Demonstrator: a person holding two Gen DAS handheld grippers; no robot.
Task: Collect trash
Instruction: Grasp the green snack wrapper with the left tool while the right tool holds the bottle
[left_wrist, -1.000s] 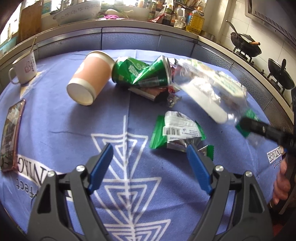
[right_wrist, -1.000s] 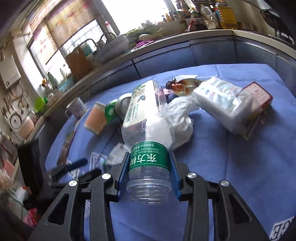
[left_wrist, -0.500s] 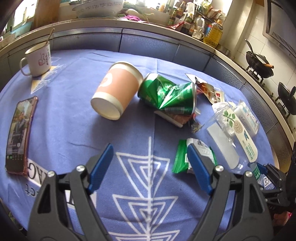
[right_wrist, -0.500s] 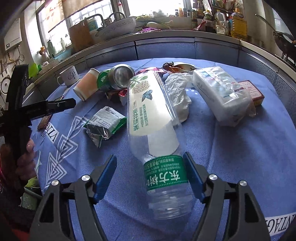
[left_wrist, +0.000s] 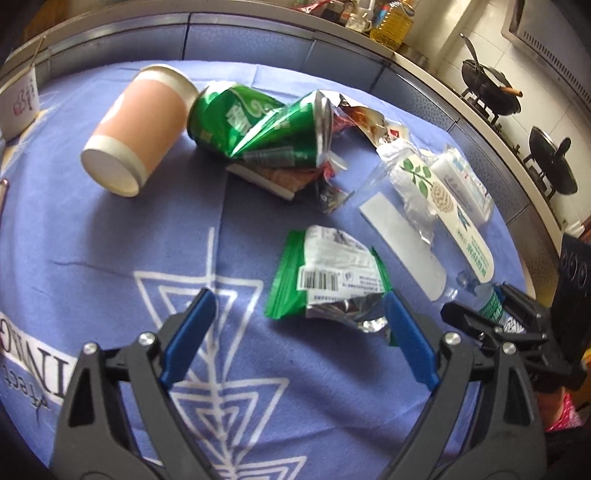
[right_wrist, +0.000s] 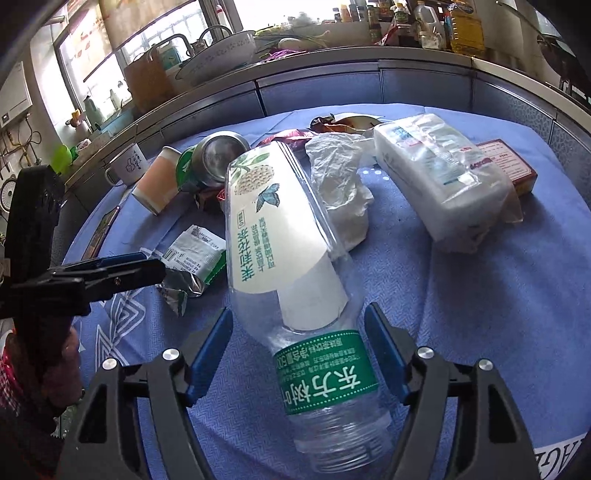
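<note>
**Bottle loose between open jaws, wrapper lined up on the left**

While lying flat on the cloth (right_wrist: 461, 295), sits unclamped: bottle (right_wrist: 295, 266) at lower centre of the right view, neck end toward the lens, body running up the frame. Straddled by the right gripper (right_wrist: 299, 332), jaws spread wide, blue pads clear of the plastic on both sides, nothing held. Probably rests there because thin clear walls and a round form roll and dent easily, so the narrower green-banded end between the pads looks the firmer place to pinch.

Spread just as wide and empty, at lower centre of the left view: left gripper (left_wrist: 295, 317), aimed at the wrapper (left_wrist: 328, 273), right pad close beside its foil edge; contact unclear. Crinkled foil, green border, white barcode panel, lying flattish, so likely needs a low pinch on a raised fold.

Heaped at upper centre of the left view: can (left_wrist: 258, 125), crushed, green, sharp creases, touching a cup (left_wrist: 136, 129), paper, pink with white bands, tipped on its side. At upper right of the right view: tissue pack (right_wrist: 439, 177), soft, film-wrapped, beside a crumpled white bag (right_wrist: 340, 177).
</note>
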